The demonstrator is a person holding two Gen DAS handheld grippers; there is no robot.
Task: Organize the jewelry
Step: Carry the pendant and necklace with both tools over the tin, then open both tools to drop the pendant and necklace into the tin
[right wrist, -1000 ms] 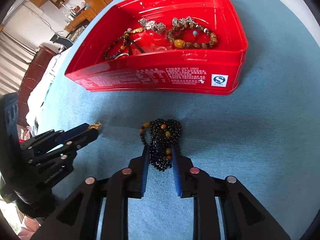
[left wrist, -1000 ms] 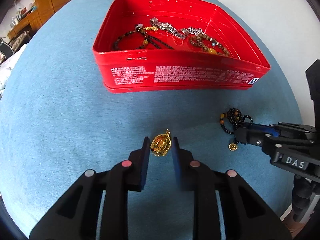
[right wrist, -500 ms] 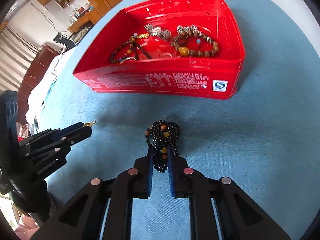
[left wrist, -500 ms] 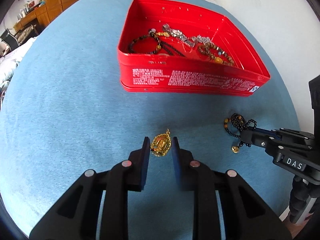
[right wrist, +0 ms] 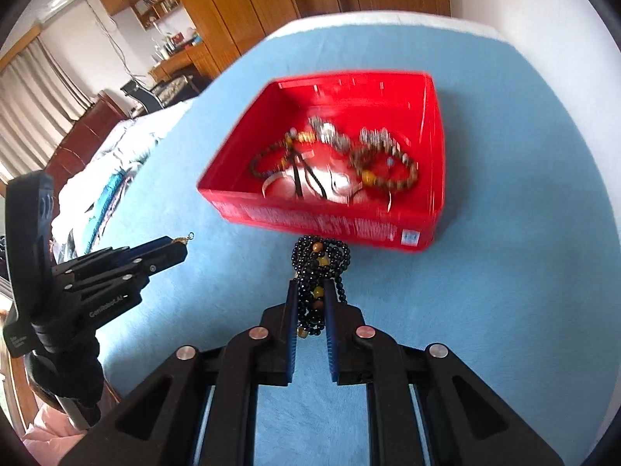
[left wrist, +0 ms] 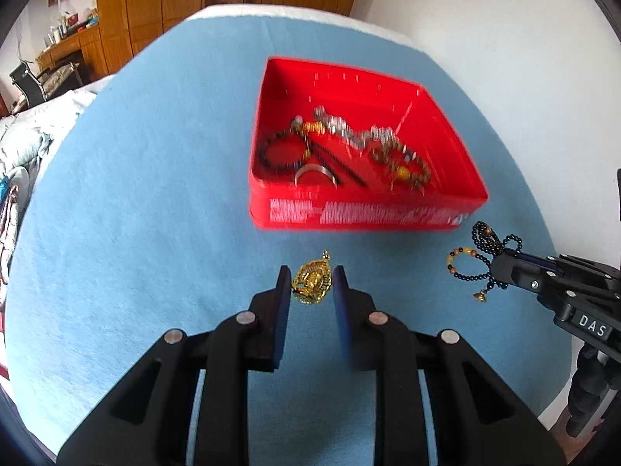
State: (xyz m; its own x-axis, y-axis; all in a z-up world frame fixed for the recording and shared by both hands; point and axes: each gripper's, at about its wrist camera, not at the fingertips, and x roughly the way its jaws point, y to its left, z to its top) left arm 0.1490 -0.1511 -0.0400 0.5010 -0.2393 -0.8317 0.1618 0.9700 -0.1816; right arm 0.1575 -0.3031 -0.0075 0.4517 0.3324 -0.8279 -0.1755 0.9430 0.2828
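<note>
Hanging between the two fingers of the left claw [left wrist: 311, 277], the gold pendant [left wrist: 311, 282] sits right at the fingertips, its small loop poking up past them toward the red tin. The fingers stand close on either side of it; the left one looks to touch the pendant's edge, while a sliver of blue shows by the right one, so I cannot tell for sure that it is pinched, though it appears lifted off the cloth. From the right wrist view only the pendant's loop shows beyond the tip of that claw [right wrist: 176, 246].

The black bead necklace [right wrist: 318, 272] is bunched between the narrowly set fingers of the right claw [right wrist: 311, 295], which press on it from both sides; a clump of beads with a few amber ones bulges out ahead of the fingertips, and more strands trail back between the pads. In the left wrist view its loops and a little gold charm dangle from the claw's tip [left wrist: 481, 268], above the cloth.

Just beyond both claws stands the open red tin [left wrist: 361, 213] with white print on its near wall, holding bead bracelets, a silvery chain and a bangle. Everything is over a table covered in blue cloth [left wrist: 136, 194].
</note>
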